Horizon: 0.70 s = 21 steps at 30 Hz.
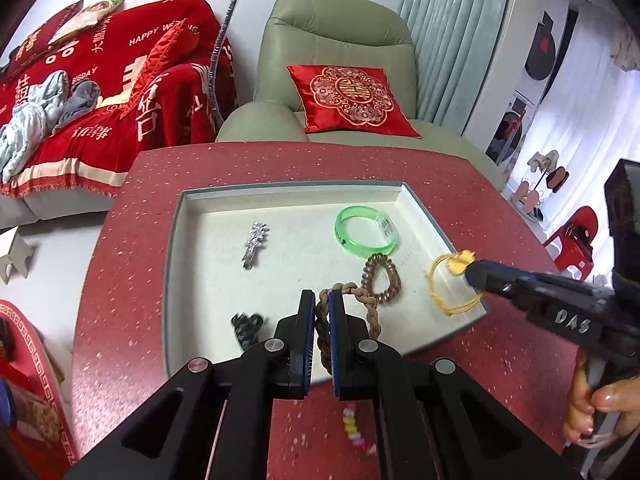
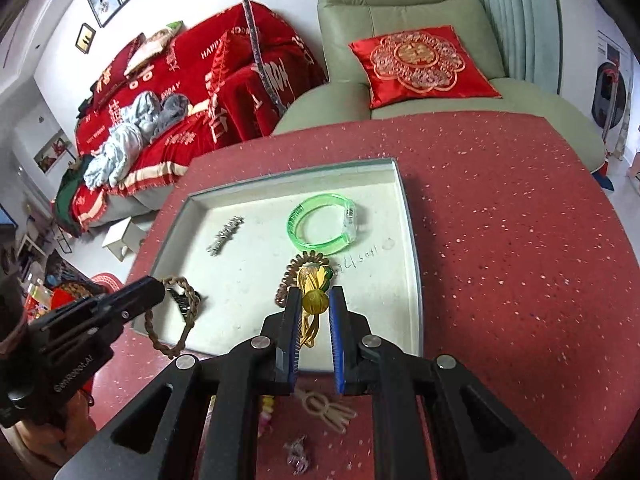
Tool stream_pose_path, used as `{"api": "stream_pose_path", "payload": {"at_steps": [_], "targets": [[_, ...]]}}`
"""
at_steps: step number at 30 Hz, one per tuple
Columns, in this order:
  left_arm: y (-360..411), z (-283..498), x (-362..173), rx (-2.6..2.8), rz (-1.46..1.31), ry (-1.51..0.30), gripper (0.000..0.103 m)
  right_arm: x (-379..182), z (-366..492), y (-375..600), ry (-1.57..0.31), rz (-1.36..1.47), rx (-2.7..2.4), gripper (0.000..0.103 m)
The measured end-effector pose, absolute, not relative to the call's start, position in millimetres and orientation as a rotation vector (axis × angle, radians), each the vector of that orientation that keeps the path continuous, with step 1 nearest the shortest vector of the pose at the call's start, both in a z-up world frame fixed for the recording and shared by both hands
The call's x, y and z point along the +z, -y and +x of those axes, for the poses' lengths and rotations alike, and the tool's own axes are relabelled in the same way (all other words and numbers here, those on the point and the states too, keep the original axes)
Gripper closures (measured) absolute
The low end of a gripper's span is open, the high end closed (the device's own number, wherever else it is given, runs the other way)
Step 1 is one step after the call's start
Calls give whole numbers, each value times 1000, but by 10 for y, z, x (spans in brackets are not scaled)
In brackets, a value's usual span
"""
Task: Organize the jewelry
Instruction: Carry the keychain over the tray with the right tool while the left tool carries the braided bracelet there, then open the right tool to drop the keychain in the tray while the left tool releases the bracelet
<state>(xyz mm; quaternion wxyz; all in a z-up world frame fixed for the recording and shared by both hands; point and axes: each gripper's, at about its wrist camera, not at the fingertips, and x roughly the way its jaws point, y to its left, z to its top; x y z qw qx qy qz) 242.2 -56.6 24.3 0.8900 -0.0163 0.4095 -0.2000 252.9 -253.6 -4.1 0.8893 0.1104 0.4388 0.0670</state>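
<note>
Tray (image 1: 188, 240) lies ahead of both grippers on the red table (image 2: 500, 220). Left gripper (image 1: 321, 300) pinches the brown braided bracelet (image 1: 370, 308) over the tray's near edge; right gripper (image 2: 316, 300) grips the yellow bead bracelet (image 2: 314, 302), with the green bangle (image 2: 316, 224) beyond its tips

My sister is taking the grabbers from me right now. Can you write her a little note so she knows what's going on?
Left hand-held gripper: shut on the braided brown bracelet, at the tray's near edge.
Right hand-held gripper: shut on the yellow bead bracelet, over the tray.
Already in the tray: green bangle, silver hair clip, brown coil hair tie, black claw clip.
Left on the red table: beige hair loops, colourful bead string, small silvery piece.
Next, probably: release both bracelets in the tray, then fetch those three.
</note>
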Motion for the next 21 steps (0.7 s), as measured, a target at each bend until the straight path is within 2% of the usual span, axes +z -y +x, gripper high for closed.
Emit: {"api": "stream_pose_path", "payload": {"at_steps": [11,21], "targets": [[783,2826,-21,-322,48,-882,79,-475,2982,2583,-984,190,72,89],[863,3073,-242,-242,130,-917,78,-634,3184,2602,-997,187,47,88]]}}
